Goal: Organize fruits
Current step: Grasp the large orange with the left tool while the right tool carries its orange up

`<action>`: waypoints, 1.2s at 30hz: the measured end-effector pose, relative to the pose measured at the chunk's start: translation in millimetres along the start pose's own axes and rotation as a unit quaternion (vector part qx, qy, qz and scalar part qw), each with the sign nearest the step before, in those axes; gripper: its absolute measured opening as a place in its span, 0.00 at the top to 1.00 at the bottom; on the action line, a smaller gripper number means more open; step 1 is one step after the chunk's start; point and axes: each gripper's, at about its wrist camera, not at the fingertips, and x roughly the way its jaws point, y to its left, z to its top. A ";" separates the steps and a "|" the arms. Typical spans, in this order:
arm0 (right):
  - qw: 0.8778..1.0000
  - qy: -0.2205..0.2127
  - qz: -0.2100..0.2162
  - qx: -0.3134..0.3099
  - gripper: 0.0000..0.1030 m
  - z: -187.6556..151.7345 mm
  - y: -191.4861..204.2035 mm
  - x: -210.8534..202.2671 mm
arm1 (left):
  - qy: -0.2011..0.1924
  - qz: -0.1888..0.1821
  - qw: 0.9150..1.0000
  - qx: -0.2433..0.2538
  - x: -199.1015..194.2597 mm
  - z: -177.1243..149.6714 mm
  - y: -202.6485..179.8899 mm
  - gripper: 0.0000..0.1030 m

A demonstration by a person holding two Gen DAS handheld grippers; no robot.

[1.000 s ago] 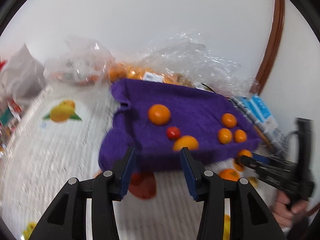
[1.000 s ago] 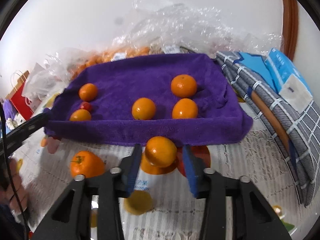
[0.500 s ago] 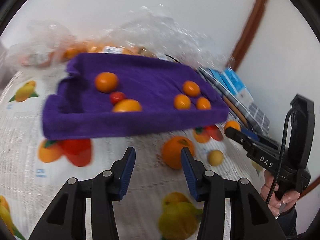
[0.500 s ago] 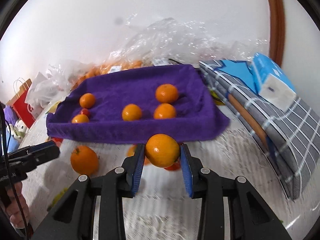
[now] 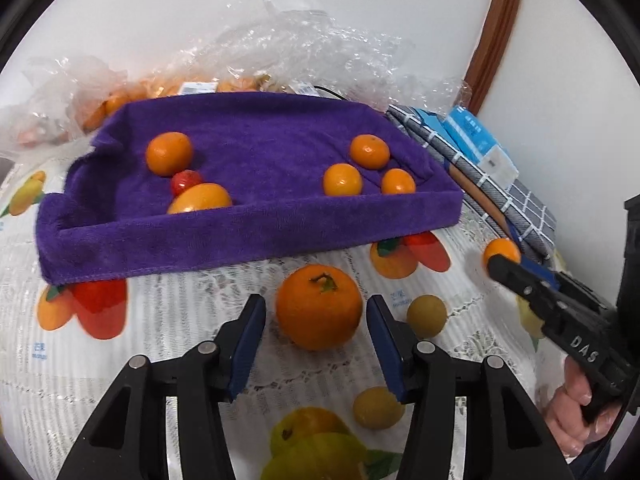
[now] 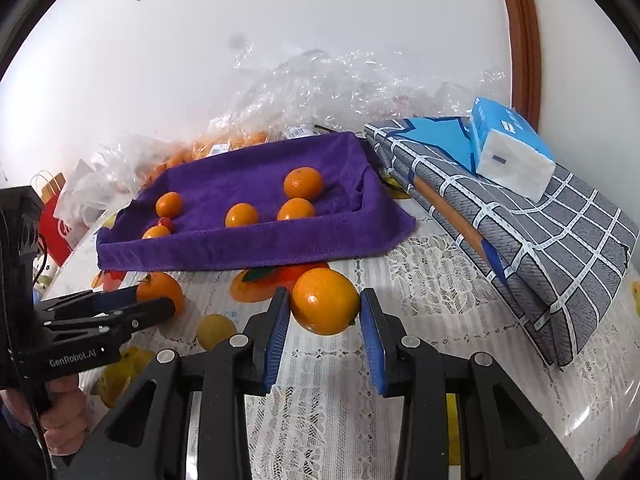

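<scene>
While the left gripper (image 5: 316,324) hovers low over the tablecloth (image 5: 192,320), its blue pads (image 5: 248,344) stand spread, one on each side of a stemmed orange (image 5: 319,306) that rests on the cloth between them; a gap shows on both sides, so neither pad touches the fruit. Just right of its right finger lies a small yellow-brown fruit (image 5: 426,314), and a second one (image 5: 377,407) sits nearer, under that finger. Ahead of the tips, the purple towel (image 5: 248,232) lines a shallow tray shape with five oranges and one small red fruit (image 5: 186,182) inside. Behind it, crumpled plastic bags (image 5: 304,48) hold more orange fruit.

The right gripper (image 6: 324,328) pinches a smooth orange (image 6: 325,301) between its blue pads (image 6: 276,336), lifted above the tablecloth, short of the towel's near edge. From the left view this gripper reaches in from the right, its orange (image 5: 501,250) showing at the tips. To the right of the right gripper lies a folded checked cloth (image 6: 540,248) with a blue-and-white tissue pack (image 6: 508,148) on top. To its left the other gripper (image 6: 160,306) points inward with the stemmed orange (image 6: 160,286) at its tips.
</scene>
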 end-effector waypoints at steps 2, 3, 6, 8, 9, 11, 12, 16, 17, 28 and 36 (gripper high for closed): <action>1.000 0.003 0.001 0.000 0.66 -0.3 0.0 0.9 | 0.001 -0.004 1.000 -0.002 1.1 -0.1 1.0 0.60; 1.000 0.003 0.004 0.002 0.66 -0.5 -0.7 0.6 | -0.001 -0.012 1.000 -0.005 0.8 -0.3 1.5 0.60; 1.000 0.001 0.010 0.009 0.66 -0.8 -3.6 -0.3 | -0.015 -0.040 0.999 -0.023 -5.0 -2.0 8.9 0.60; 1.000 -0.001 0.012 0.012 0.66 -0.8 -4.8 -0.5 | -0.030 -0.060 0.997 -0.038 -10.5 -3.0 15.2 0.60; 1.000 -0.001 0.014 0.014 0.66 -0.7 -5.3 -0.6 | -0.035 -0.063 0.996 -0.043 -12.0 -3.0 16.7 0.60; 1.000 -0.002 0.019 0.015 0.66 -0.7 -5.9 -0.6 | -0.043 -0.061 0.996 -0.051 -14.8 -3.5 19.5 0.60; 1.000 -0.001 0.021 0.015 0.66 -0.6 -5.6 -0.1 | -0.046 -0.061 0.996 -0.054 -15.7 -3.5 20.2 0.60; 1.000 -0.002 0.024 0.006 0.66 -0.7 -2.1 -0.2 | -0.059 -0.064 0.995 -0.049 -20.1 -3.1 19.4 0.60; 1.000 -0.005 0.026 0.005 0.66 -0.9 -1.7 -1.3 | -0.061 -0.063 0.995 -0.048 -21.1 -3.0 18.8 0.60; 0.999 -0.022 0.012 0.031 0.66 -0.3 -7.9 -9.6 | -0.054 -0.078 0.994 -0.053 -34.9 -7.2 27.3 0.60; 0.999 -0.042 0.005 -0.008 0.66 22.4 14.9 -30.6 | -0.089 -0.070 0.992 -0.053 -63.7 13.1 40.4 0.60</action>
